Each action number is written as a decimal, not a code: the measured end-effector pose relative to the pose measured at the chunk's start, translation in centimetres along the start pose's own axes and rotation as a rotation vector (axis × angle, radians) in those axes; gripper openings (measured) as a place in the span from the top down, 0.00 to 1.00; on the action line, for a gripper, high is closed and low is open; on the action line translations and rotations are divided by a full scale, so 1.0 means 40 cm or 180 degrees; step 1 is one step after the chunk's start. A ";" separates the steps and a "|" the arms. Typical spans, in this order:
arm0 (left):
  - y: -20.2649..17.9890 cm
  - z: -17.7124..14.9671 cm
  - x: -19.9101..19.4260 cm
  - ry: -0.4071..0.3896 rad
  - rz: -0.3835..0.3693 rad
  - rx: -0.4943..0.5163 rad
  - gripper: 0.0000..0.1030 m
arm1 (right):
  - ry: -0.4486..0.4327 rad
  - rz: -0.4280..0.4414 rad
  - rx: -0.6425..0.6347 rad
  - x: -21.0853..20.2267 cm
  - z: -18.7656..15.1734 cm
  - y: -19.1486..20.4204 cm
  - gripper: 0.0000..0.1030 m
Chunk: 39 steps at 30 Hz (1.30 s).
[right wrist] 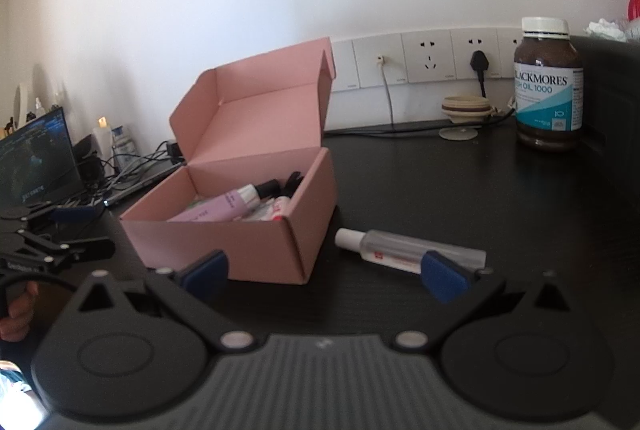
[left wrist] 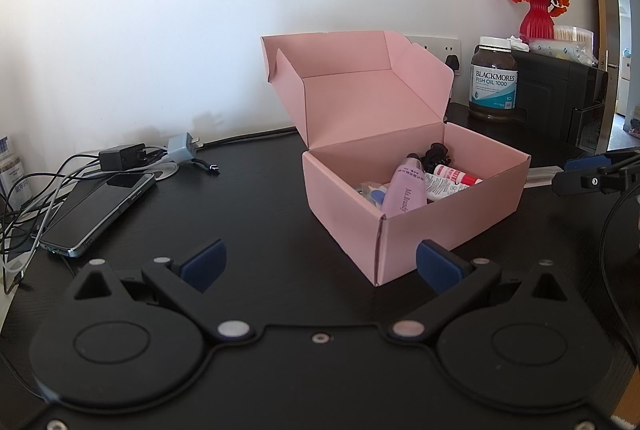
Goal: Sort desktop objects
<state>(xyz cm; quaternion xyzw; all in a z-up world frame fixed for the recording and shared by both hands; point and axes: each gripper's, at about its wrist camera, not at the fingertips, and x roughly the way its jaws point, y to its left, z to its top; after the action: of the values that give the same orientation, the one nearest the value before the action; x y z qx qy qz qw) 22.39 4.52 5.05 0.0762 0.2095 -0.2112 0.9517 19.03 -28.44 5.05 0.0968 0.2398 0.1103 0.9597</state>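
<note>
An open pink cardboard box (left wrist: 452,222) sits mid-desk with its lid up; it also shows in the right wrist view (right wrist: 224,242). Inside lie a lilac tube (left wrist: 404,190), a white and red tube (left wrist: 450,179) and a black clip (left wrist: 436,154). A clear spray bottle (right wrist: 400,250) with a white cap lies on the desk right of the box. My left gripper (left wrist: 320,266) is open and empty, just in front of the box's near corner. My right gripper (right wrist: 324,274) is open and empty, close before the bottle. The right gripper also appears in the left wrist view (left wrist: 592,174).
A brown Blackmores fish oil jar (right wrist: 548,86) stands at the back right beside a black box (left wrist: 560,90). A phone (left wrist: 96,214), chargers and tangled cables (left wrist: 132,158) lie at the left. A red vase of orange flowers (left wrist: 536,18) and wall sockets (right wrist: 428,60) are behind.
</note>
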 end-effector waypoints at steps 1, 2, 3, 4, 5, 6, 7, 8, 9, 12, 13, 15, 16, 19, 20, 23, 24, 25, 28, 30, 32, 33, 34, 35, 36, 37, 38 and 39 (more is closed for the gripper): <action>0.000 0.000 0.000 -0.0001 0.0000 -0.0001 0.00 | 0.0000 0.0001 -0.0001 0.000 0.000 -0.001 0.01; 0.000 0.000 0.000 -0.0001 0.0001 -0.0001 0.00 | -0.0001 0.0000 -0.0001 0.000 0.001 -0.001 0.01; 0.000 0.000 0.000 -0.0001 0.0000 0.0000 0.00 | -0.0002 0.0001 0.0000 0.001 0.001 -0.002 0.01; 0.000 0.000 0.000 0.0000 0.0000 0.0000 0.00 | -0.0002 0.0001 0.0000 0.001 0.001 -0.002 0.01; 0.000 0.000 0.000 0.0000 0.0000 0.0000 0.00 | -0.0003 0.0003 0.0000 0.000 0.000 -0.002 0.01; 0.000 0.000 0.000 -0.0001 0.0001 0.0000 0.00 | -0.0003 0.0004 0.0001 0.000 0.000 -0.002 0.01; 0.000 0.000 0.000 -0.0001 0.0001 0.0000 0.00 | -0.0004 0.0003 0.0002 -0.001 0.000 -0.003 0.01; 0.000 0.000 0.000 -0.0001 0.0000 0.0001 0.00 | -0.0006 0.0003 0.0003 -0.001 0.000 -0.003 0.01; 0.000 0.000 0.000 -0.0001 0.0000 0.0001 0.00 | -0.0009 0.0004 0.0002 -0.001 0.000 -0.002 0.01; 0.000 0.000 0.000 -0.0001 -0.0003 0.0001 0.00 | -0.0010 0.0006 0.0003 -0.002 0.000 -0.002 0.01; 0.000 0.000 0.001 -0.0002 -0.0003 0.0000 0.00 | -0.0011 0.0007 0.0004 -0.002 0.000 -0.002 0.01; 0.001 0.000 0.001 -0.0002 -0.0001 -0.0001 0.00 | -0.0011 0.0007 0.0008 -0.002 0.000 -0.003 0.01; 0.001 0.000 0.001 -0.0002 0.0001 0.0000 0.00 | -0.0011 0.0006 0.0009 -0.002 0.000 -0.003 0.01; 0.001 0.000 0.000 -0.0004 0.0005 0.0001 0.00 | -0.0012 0.0006 0.0006 -0.002 0.000 -0.002 0.01; 0.001 0.000 0.000 -0.0004 0.0006 0.0001 0.00 | -0.0014 0.0007 0.0005 -0.003 0.000 -0.002 0.01; 0.000 0.000 -0.001 -0.0005 0.0008 0.0001 0.00 | -0.0017 0.0008 0.0009 -0.003 -0.001 -0.003 0.01; 0.000 0.000 -0.001 -0.0005 0.0008 0.0001 0.00 | -0.0017 0.0010 0.0011 -0.003 -0.001 -0.003 0.01; 0.000 -0.001 -0.001 -0.0005 0.0008 0.0001 0.00 | -0.0017 0.0011 0.0013 -0.003 -0.001 -0.003 0.01; 0.000 -0.001 -0.001 -0.0005 0.0009 0.0001 0.00 | -0.0019 0.0012 0.0014 -0.003 -0.001 -0.003 0.01; 0.000 0.000 -0.001 -0.0005 0.0009 0.0002 0.00 | -0.0019 0.0009 0.0016 -0.004 -0.001 -0.004 0.01; -0.001 0.000 -0.001 -0.0005 0.0009 0.0002 0.00 | -0.0020 0.0010 0.0016 -0.005 -0.002 -0.004 0.01; -0.001 0.000 -0.001 -0.0005 0.0010 0.0002 0.00 | -0.0020 0.0011 0.0017 -0.006 -0.003 -0.004 0.01; -0.001 0.000 -0.001 -0.0005 0.0011 0.0002 0.00 | -0.0020 0.0011 0.0018 -0.006 -0.003 -0.004 0.01; -0.001 0.000 -0.001 -0.0005 0.0010 0.0003 0.00 | -0.0020 0.0009 0.0019 -0.006 -0.003 -0.003 0.01; -0.001 0.000 -0.001 -0.0004 0.0010 0.0002 0.00 | -0.0020 0.0007 0.0020 -0.006 -0.003 -0.003 0.01; -0.001 0.000 -0.001 -0.0004 0.0011 0.0002 0.00 | -0.0019 0.0005 0.0021 -0.006 -0.002 -0.002 0.01; -0.001 0.000 -0.001 -0.0004 0.0011 0.0002 0.00 | -0.0020 0.0004 0.0022 -0.006 -0.003 -0.002 0.01; -0.002 0.000 -0.001 -0.0004 0.0011 0.0002 0.00 | -0.0021 0.0006 0.0023 -0.006 -0.004 -0.002 0.01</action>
<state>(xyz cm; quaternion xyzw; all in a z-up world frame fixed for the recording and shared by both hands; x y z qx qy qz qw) 22.31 4.48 5.06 0.0767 0.2087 -0.2097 0.9522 18.75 -28.57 5.01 0.1009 0.2370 0.1100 0.9600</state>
